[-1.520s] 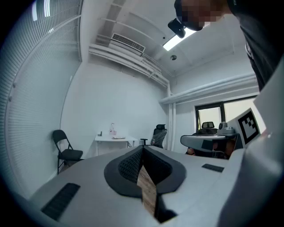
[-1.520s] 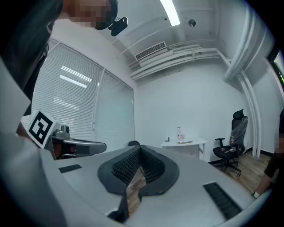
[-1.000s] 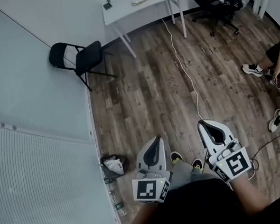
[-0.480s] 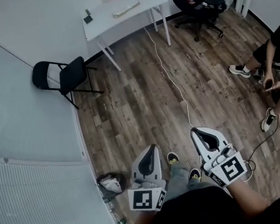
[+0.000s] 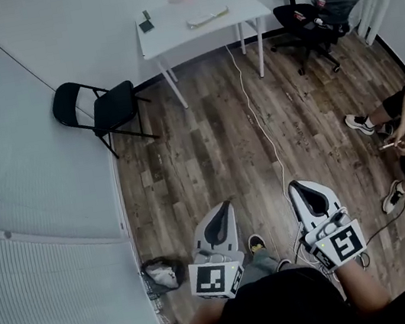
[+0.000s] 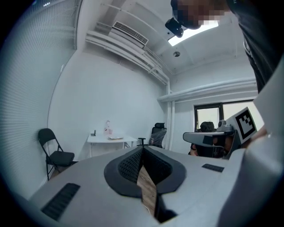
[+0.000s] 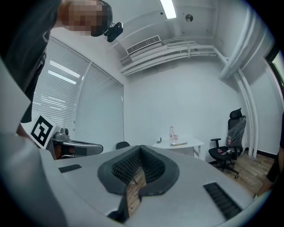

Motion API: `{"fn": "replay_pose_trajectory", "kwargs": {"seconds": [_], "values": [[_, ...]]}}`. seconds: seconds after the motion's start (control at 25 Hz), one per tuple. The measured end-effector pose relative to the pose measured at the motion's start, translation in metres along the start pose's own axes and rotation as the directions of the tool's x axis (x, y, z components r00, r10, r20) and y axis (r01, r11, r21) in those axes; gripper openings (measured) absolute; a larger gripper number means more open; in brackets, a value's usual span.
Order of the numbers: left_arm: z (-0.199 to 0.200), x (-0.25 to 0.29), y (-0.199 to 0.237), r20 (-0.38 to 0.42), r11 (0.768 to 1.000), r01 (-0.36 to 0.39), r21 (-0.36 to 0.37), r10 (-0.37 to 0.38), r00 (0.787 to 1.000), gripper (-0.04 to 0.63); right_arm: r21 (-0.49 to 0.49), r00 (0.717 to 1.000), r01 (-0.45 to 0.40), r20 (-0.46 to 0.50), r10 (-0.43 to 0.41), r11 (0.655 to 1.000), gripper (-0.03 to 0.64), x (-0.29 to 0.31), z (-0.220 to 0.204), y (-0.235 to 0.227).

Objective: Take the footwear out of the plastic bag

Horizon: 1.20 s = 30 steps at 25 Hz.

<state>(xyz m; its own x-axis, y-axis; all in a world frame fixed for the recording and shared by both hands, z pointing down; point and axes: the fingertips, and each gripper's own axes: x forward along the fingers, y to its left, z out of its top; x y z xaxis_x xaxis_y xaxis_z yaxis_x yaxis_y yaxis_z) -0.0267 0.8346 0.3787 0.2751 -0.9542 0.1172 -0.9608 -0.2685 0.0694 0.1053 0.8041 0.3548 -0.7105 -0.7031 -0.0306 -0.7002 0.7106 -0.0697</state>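
Two grippers are hovering at the bottom centre of the head view, the left gripper (image 5: 226, 205) and the right gripper (image 5: 296, 184), both pointing out over the wooden floor (image 5: 208, 148). The left one's fingers (image 6: 128, 166) are pressing fully together on nothing, and the right one's fingers (image 7: 125, 169) are doing the same.

The only bag I am seeing is a dark crumpled plastic bag (image 5: 160, 272), lying on the floor at lower left by the wall, near the left gripper. Something pale is showing at its mouth; whether that is the footwear I cannot tell.

Plenty could be going wrong from here. The fingers are arriving closed, so they would only be nudging the bag unless they are opened first. Thin plastic may be tearing, or the whole bag lifting with its contents inside, if only one side is being pinched. The white cable (image 5: 262, 127), trailing from the desk (image 5: 241, 5) toward the person's feet, is inviting a trip.
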Motion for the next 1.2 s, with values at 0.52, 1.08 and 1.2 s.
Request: {"fn": "replay_pose_trajectory", "kwargs": {"seconds": [0.52, 1.08, 1.2], "values": [[0.035, 0.046, 0.061, 0.056, 0.993, -0.102, 0.063, 0.098, 0.994, 0.021, -0.004, 0.998, 0.041, -0.038, -0.041, 0.999, 0.017, 0.059, -0.005, -0.026], [0.055, 0.16, 0.062, 0.026, 0.994, -0.082, 0.069, 0.08, 0.996, 0.021, -0.019, 1.0, 0.029, -0.006, -0.029, 0.999, 0.017, 0.124, 0.013, -0.124], [0.061, 0.19, 0.054, 0.021, 0.993, -0.079, 0.087, 0.077, 0.997, 0.021, -0.013, 0.999, 0.033, 0.017, -0.033, 0.999, 0.017, 0.134, 0.019, -0.153]]}}
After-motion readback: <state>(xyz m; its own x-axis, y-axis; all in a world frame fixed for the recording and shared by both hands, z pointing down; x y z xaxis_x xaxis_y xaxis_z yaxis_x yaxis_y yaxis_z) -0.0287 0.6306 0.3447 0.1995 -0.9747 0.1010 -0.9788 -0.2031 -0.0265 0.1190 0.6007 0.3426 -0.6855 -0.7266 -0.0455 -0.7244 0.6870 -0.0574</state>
